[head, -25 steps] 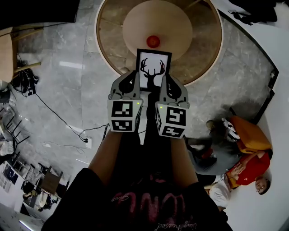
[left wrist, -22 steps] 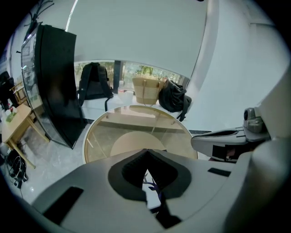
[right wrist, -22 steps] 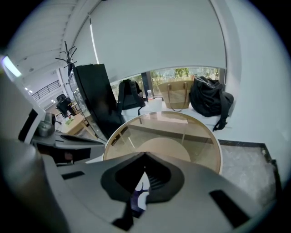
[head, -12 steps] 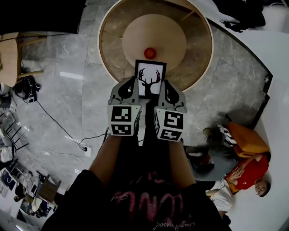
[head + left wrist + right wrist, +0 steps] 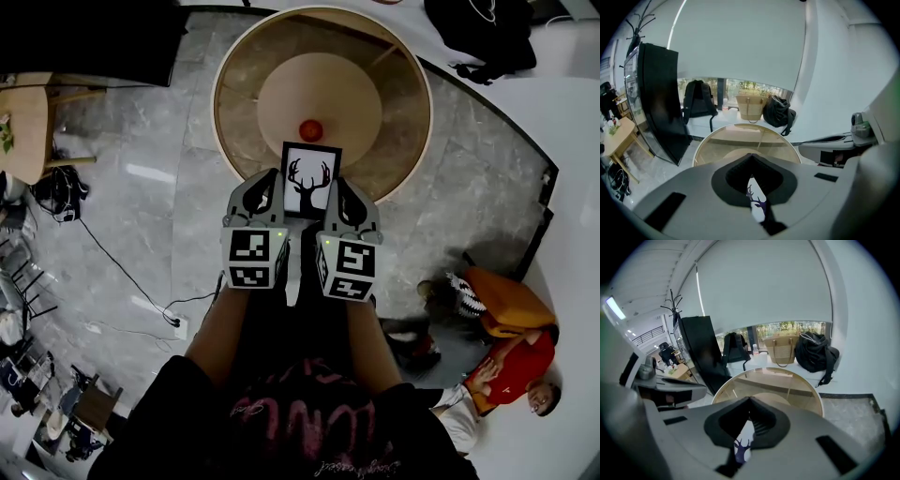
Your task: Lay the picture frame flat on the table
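1. The picture frame (image 5: 310, 180) has a thin black border round a white sheet that carries a black silhouette of a stag's head with antlers. In the head view its face is turned up toward me.
2. My left claw (image 5: 268, 190) pinches the frame's left edge. In the left gripper view, a strip of the white sheet and antlers sits between its dark pads.
3. My right claw (image 5: 342, 192) is clamped on the frame's right edge in the same way, so the frame hangs between the two claws.
4. The frame is over the near part of the round counter (image 5: 410, 131). I cannot tell whether it touches the top.
5. A small red ball (image 5: 310, 130) lies near the middle of the counter, just beyond the frame's far edge.
6. On the white ledge beyond the counter stands a woven bag (image 5: 751, 107). A black backpack (image 5: 697, 96) is to its left and a slumped black bag (image 5: 779, 111) to its right. I cannot see inside any of them.
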### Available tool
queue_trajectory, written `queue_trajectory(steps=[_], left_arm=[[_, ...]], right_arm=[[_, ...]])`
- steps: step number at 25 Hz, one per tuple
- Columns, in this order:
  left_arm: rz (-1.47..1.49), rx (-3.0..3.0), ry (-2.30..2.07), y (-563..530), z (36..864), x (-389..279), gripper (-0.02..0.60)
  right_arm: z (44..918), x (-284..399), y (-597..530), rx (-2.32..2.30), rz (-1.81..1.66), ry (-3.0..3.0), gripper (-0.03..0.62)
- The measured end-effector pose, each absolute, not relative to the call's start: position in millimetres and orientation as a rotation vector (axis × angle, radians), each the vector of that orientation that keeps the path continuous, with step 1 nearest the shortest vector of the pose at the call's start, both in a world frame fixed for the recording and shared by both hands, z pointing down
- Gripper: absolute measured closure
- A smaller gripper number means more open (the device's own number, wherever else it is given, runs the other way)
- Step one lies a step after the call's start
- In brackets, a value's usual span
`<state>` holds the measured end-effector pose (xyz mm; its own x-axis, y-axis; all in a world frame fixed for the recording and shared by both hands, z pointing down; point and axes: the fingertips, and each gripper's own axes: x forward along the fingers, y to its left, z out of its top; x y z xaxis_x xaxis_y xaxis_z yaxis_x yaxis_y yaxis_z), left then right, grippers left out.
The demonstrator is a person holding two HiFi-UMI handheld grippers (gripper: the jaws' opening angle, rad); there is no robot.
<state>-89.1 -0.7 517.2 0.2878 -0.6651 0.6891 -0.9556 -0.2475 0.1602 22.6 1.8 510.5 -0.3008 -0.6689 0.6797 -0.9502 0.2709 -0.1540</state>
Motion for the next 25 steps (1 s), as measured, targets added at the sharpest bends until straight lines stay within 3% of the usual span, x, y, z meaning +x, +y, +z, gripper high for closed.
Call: queue_trajectory(steps=[25], left_arm=[[0.571, 2.143, -1.573, -20, 413, -98, 0.572]], right_arm=[[407, 26, -11, 1.563, 0.644, -2.181, 0.572]])
